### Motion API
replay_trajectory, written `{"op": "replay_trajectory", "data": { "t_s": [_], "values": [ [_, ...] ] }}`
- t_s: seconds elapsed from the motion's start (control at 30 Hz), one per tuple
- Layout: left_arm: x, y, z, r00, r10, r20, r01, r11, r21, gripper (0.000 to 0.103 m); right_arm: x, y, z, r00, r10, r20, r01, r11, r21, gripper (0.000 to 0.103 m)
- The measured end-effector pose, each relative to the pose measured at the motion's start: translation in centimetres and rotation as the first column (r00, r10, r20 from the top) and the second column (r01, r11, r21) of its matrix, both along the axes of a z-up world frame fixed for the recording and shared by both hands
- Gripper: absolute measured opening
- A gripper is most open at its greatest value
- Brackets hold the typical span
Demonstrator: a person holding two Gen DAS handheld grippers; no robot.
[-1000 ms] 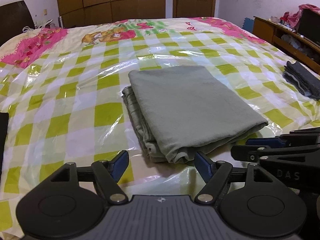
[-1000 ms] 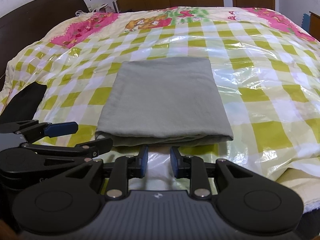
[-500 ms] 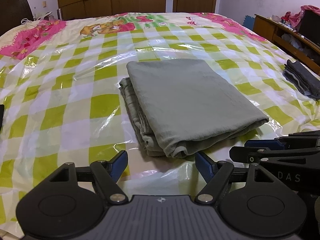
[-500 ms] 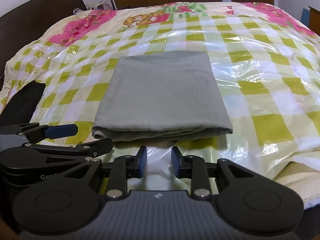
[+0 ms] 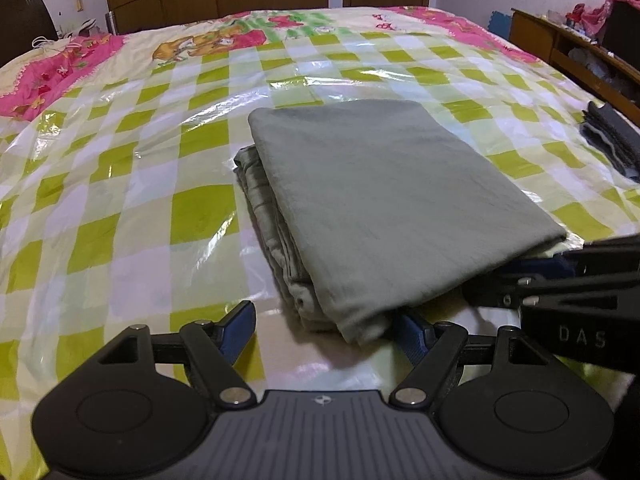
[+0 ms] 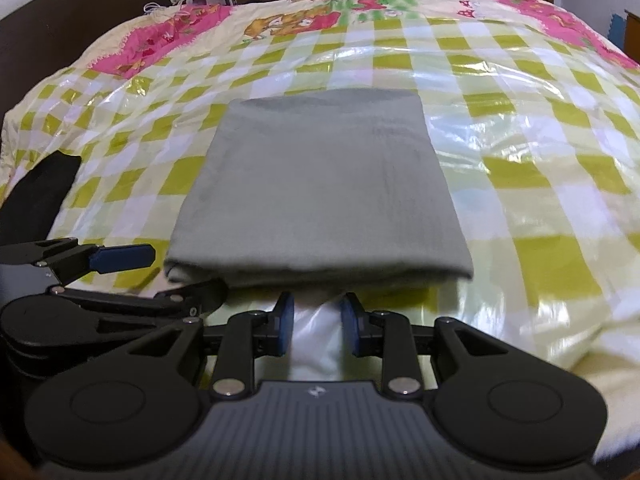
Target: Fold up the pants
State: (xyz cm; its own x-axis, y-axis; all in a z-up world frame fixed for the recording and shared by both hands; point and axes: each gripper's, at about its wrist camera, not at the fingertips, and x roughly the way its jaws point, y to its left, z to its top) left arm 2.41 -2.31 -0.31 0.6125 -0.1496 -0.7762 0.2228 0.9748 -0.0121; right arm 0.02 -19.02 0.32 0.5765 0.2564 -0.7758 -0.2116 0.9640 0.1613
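**A count across the bed**

One folded grey-green pair of pants lies just ahead of two grippers: the left gripper and the right gripper. One dark folded cloth sits far off to the right. All rest on one checked bedspread.

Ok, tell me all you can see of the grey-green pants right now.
The pants look like soft woven cloth, plain grey-green, folded into a flat rectangular stack. Layered edges show along the left side. They lie on the plastic-covered checked bedspread, near its front edge. Both pairs of jaws stand open at the near edge; whether either touches the cloth is unclear.
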Motion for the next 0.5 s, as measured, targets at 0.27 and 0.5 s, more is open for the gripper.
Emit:
{"op": "replay_trajectory", "data": {
  "t_s": [0.27, 0.5],
  "values": [
    [4.3, 1.3, -1.3, 0.999, 0.032, -0.034, -0.033, 0.999, -0.002, 0.085, 3.8, 1.2, -1.1, 0.999, 0.038, -0.039, -0.038, 0.999, -0.008, 0.03],
    [8.7, 2.0, -1.2, 0.997, 0.074, -0.023, -0.075, 0.997, -0.011, 0.086, 8.1, 2.1, -1.1, 0.999, 0.025, -0.046, -0.024, 1.0, 0.012, 0.027]
  ]
}}
